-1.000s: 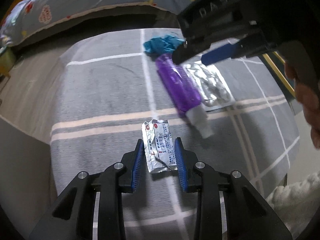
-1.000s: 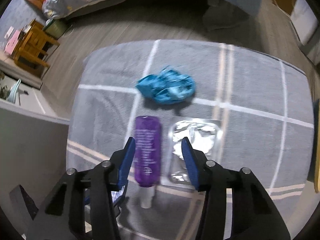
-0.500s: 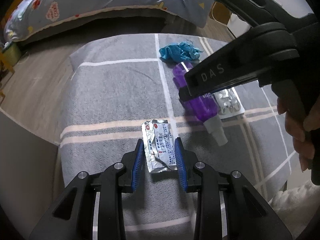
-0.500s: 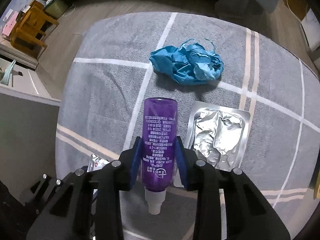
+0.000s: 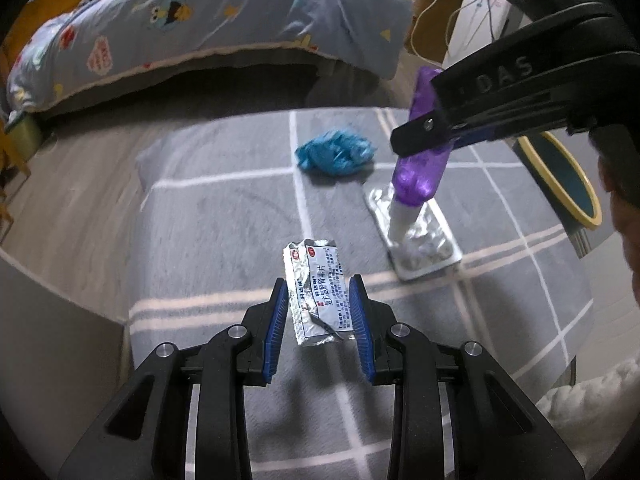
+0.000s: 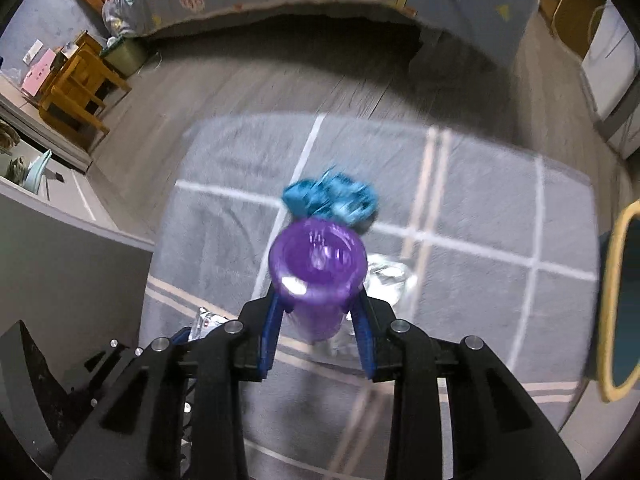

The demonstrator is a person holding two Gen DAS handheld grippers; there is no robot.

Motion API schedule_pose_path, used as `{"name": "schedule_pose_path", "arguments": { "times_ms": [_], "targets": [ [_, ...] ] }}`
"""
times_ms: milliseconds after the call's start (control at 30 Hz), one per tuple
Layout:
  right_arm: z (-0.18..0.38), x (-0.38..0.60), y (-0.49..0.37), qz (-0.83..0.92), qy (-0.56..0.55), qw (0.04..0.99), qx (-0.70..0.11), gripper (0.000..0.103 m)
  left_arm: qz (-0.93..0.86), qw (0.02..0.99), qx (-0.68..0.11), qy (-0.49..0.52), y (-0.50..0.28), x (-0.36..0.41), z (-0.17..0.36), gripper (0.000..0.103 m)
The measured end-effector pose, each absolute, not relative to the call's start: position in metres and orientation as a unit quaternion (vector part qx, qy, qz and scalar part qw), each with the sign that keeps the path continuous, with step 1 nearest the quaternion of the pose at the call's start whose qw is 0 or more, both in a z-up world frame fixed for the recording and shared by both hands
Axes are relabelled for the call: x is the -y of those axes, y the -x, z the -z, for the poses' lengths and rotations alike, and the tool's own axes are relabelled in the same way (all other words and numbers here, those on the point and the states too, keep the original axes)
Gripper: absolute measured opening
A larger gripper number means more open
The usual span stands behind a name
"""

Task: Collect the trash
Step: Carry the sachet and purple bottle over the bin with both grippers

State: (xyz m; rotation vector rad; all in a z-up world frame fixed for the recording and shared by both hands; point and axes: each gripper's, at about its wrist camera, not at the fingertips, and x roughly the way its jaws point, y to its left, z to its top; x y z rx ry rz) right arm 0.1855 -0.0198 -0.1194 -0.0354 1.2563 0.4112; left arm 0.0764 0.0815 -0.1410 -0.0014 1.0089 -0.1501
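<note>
My left gripper (image 5: 319, 300) is shut on a silver foil medicine sachet (image 5: 316, 292) and holds it above the grey rug (image 5: 224, 220). My right gripper (image 6: 318, 308) is shut on a purple bottle (image 6: 318, 268), lifted off the rug with its base toward the camera; in the left wrist view the bottle (image 5: 420, 168) hangs white cap down. A crumpled blue glove (image 5: 334, 153) lies on the rug; it also shows in the right wrist view (image 6: 330, 200). A silver blister tray (image 5: 416, 236) lies under the raised bottle.
A round bin with a yellow rim (image 5: 560, 180) stands at the rug's right edge, also seen in the right wrist view (image 6: 618, 300). A bed with a patterned quilt (image 5: 200, 28) is beyond the rug. Wooden furniture (image 6: 76, 88) stands far left.
My right gripper closed on the purple bottle and lifted it off the rug, tilting it upright. My left gripper rose with the sachet still held.
</note>
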Motion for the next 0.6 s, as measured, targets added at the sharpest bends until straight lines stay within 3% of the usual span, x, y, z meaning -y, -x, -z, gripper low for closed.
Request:
{"name": "schedule_pose_path", "arguments": {
  "times_ms": [233,600],
  "targets": [
    [0.074,0.062,-0.188,-0.178,-0.009,0.825,-0.536,0.032,0.088,0.885,-0.456,-0.029,-0.092,-0.051,0.115,0.033],
    [0.068,0.165,-0.199,-0.116,-0.056,0.84,-0.527,0.032,0.112,0.888,-0.443,-0.051,-0.108,0.006,0.104,0.033]
  ]
}}
